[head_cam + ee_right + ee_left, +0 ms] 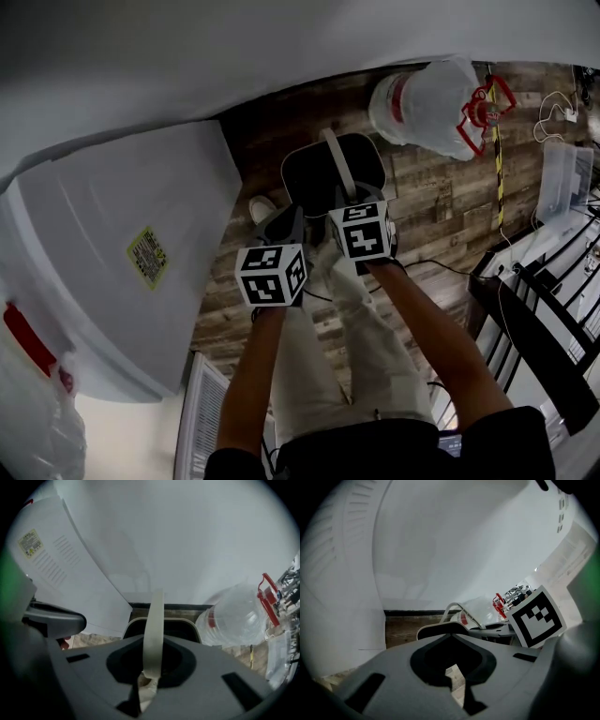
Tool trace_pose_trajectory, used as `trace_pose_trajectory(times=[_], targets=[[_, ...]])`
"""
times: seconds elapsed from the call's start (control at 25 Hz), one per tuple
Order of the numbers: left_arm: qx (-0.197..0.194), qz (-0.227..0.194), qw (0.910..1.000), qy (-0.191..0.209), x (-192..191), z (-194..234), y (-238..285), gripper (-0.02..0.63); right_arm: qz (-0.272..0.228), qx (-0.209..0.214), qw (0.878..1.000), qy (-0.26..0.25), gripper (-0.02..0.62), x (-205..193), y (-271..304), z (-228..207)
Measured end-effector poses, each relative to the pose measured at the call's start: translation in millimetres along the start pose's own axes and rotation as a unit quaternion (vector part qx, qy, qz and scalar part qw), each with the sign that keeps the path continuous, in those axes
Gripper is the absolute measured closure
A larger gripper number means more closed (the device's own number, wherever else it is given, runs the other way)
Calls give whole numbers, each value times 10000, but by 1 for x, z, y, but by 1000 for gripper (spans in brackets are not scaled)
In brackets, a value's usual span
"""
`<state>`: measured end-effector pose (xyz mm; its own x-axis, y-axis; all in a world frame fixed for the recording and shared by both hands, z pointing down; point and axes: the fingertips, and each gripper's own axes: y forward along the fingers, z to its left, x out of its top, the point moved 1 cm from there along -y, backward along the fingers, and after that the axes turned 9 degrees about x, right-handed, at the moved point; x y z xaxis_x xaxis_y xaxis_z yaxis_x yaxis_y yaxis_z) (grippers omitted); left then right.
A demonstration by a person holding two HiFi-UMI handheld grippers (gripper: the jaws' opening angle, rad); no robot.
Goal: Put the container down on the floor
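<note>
Right gripper (145, 686) clamps handle (153, 630) | container (305, 178) mostly hidden behind it

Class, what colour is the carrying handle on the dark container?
Cream-white handle, arching over the black container; the right gripper view shows it best.

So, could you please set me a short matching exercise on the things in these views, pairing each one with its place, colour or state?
Things:
1. container
2. water bottle
3. yellow sticker
4. right gripper

Descriptions:
a. stuck on the white appliance
b. shut on the pale handle
c. dark inside, with a pale rim
d. clear plastic with a red band

Right pairs: 1-c, 2-d, 3-a, 4-b.
</note>
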<state>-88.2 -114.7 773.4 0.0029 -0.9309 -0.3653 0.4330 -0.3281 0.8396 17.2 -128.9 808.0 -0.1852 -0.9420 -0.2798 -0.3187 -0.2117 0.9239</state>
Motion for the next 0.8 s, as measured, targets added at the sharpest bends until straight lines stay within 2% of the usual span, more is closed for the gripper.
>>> trace_pose_trajectory(times=[0.36, 0.8], targets=[[182, 427, 9987, -222, -30, 33, 31, 592, 184, 6, 9996, -190, 563, 5, 37, 4], [209, 288, 9991, -209, -19, 49, 41, 592, 135, -38, 9989, -447, 562, 24, 71, 5]])
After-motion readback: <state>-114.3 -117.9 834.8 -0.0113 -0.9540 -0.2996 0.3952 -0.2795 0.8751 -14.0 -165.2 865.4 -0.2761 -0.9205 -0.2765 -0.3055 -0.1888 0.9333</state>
